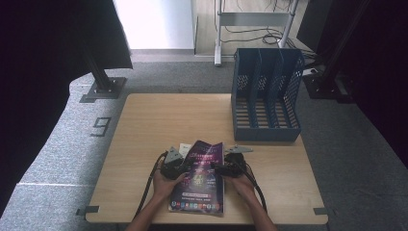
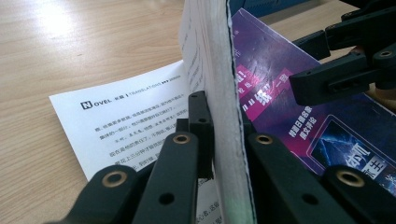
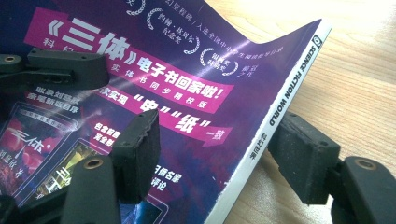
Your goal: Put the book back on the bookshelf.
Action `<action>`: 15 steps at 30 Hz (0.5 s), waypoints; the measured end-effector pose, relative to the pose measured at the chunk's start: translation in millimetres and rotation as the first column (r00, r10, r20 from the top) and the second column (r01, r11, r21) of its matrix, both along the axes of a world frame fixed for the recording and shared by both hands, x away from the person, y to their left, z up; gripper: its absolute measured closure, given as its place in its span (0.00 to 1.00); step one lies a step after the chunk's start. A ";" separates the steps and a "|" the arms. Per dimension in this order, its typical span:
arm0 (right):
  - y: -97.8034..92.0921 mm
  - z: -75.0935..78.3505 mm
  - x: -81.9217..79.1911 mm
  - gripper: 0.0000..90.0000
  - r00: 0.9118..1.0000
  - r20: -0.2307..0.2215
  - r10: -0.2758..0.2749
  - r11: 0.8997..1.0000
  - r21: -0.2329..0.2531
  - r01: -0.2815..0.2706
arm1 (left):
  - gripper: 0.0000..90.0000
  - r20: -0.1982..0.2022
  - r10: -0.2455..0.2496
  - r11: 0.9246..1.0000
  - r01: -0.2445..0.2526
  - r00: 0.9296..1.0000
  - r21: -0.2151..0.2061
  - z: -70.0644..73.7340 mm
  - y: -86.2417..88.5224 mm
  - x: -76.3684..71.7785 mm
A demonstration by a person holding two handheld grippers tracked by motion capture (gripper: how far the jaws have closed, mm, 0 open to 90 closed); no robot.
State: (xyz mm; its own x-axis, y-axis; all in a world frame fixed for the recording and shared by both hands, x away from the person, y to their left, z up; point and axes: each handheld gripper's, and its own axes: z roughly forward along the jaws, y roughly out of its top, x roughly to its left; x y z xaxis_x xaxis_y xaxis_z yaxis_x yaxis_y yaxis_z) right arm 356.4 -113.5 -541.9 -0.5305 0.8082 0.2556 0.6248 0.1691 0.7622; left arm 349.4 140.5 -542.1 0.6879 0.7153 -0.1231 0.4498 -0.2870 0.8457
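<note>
Currently the left gripper point(image 2: 219, 154) is clamped on the free edge of one magazine point(image 1: 199, 178), its two black jaws pressing the stacked page edges from either side; in the left gripper view that edge stands up almost vertical between them. One white printed page point(image 2: 126, 116) lies flat on the wood beside it (text side up, headed "NOVEL"). The right gripper point(image 3: 219, 158) stands spread, one jaw over the purple cover, the other on the bare wood just past the white spine; whether either pad touches the paper I cannot tell. Count: two grippers, two hands, one magazine.

From the high view the magazine lies at the near edge of the table point(image 1: 144, 125), between both hands, with its far end lifted and curled. Left hand point(image 1: 166, 185) and right hand point(image 1: 240, 185) come in from the bottom edge, one cable trailing from each tool.

Further out, one blue file rack point(image 1: 266, 96) sits at the far right of the table, well apart from the magazine, showing three slots.
</note>
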 end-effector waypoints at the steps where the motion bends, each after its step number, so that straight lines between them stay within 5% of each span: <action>1: 0.4 -0.9 0.5 0.37 1.000 -0.003 -0.001 1.000 -0.004 0.001 | 0.95 -0.006 -0.001 1.000 0.001 1.000 0.001 -0.3 0.4 0.7; 15: 4.2 -3.3 5.9 0.37 1.000 -0.014 0.002 1.000 -0.009 -0.002 | 0.95 -0.033 0.000 1.000 0.000 0.999 0.008 -1.1 0.2 3.7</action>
